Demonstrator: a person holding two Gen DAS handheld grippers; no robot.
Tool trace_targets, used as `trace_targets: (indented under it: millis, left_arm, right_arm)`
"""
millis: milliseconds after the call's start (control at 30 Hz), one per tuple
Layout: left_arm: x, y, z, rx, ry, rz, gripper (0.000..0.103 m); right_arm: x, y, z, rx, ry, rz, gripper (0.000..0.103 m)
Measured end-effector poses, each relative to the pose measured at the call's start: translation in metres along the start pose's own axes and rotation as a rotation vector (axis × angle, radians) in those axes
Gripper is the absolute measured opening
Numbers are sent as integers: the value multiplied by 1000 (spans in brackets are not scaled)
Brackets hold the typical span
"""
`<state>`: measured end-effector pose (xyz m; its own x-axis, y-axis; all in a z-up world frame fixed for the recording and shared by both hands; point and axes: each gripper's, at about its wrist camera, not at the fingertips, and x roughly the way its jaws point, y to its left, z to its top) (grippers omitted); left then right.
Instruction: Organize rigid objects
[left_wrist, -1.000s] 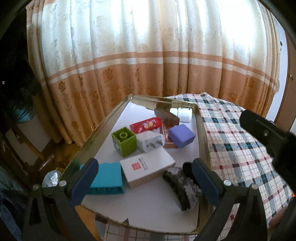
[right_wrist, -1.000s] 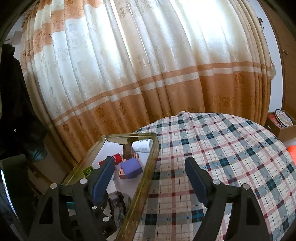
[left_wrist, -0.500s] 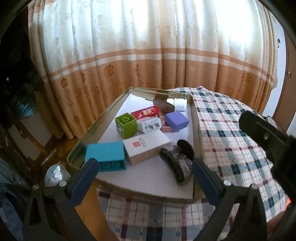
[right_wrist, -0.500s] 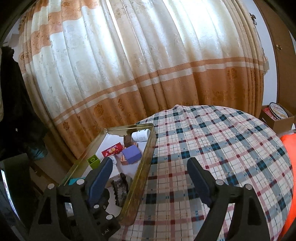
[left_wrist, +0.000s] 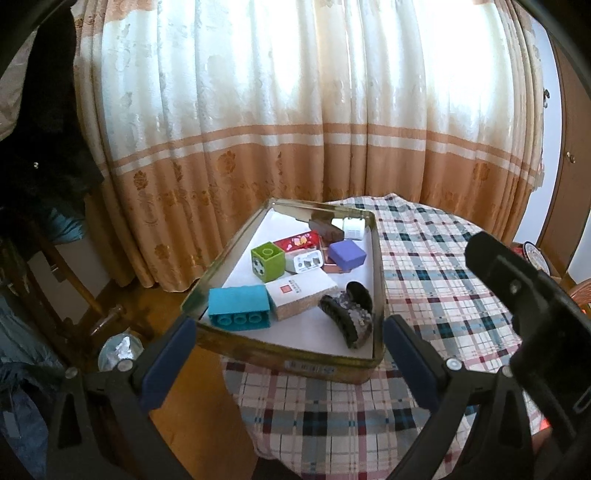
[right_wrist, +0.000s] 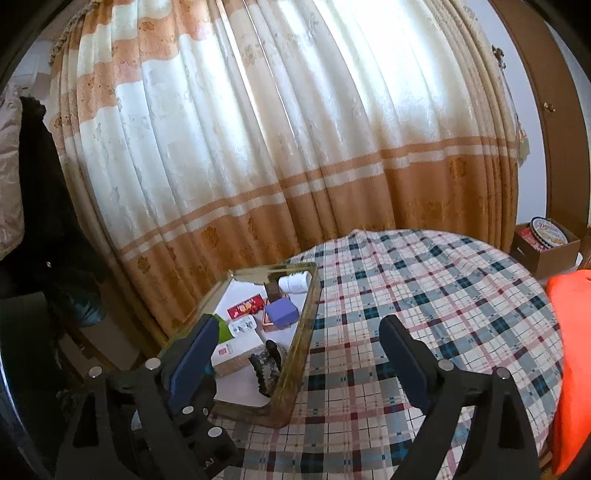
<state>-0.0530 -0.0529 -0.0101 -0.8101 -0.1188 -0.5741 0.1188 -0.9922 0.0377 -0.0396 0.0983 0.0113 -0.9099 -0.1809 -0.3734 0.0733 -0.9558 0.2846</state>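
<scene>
A shallow gold metal tin (left_wrist: 295, 363) sits at the edge of the table, lined in white and holding everything. At its near left corner lies a teal building block (left_wrist: 238, 302) on its side, studs' holes facing forward. Just beside it rests a flat white box (left_wrist: 301, 297) with a red square mark. A dark speckled hair claw (left_wrist: 347, 314) lies near the right wall. Behind stand a green cube block (left_wrist: 268, 260), a white plug adapter (left_wrist: 308, 260), a purple box (left_wrist: 347, 254), a red packet (left_wrist: 297, 240), a brown block (left_wrist: 327, 229) and a white jar (left_wrist: 352, 225).
</scene>
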Motion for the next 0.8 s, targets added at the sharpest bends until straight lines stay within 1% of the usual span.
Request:
trace_targets:
  millis: [167,333,433,567,667,800]
  left_arm:
    - [-15,3,-1,-9,-19,5,102]
    - [-30,8,-2,-25,-29,-1,102]
    - [-36,8,-2,-17,-25,3,102]
    - [-45,11,-3,-16,-40,15,102]
    - [-51,12,-3,-9,-54,14,103]
    - [-54,12,-3,-1,-65,42,103]
  right_arm:
    - [-18,5,2,-9,-22,-1,91]
    - [-33,9,2,-19,-38,-28,92]
    - [-43,10,3,-23,-52,-36,92]
    - [-56,13,5,-26,-91,-56,92]
    - [-61,17,5,-34,-107,-66,92]
    - [-61,23,4,-47,-108,-65,92]
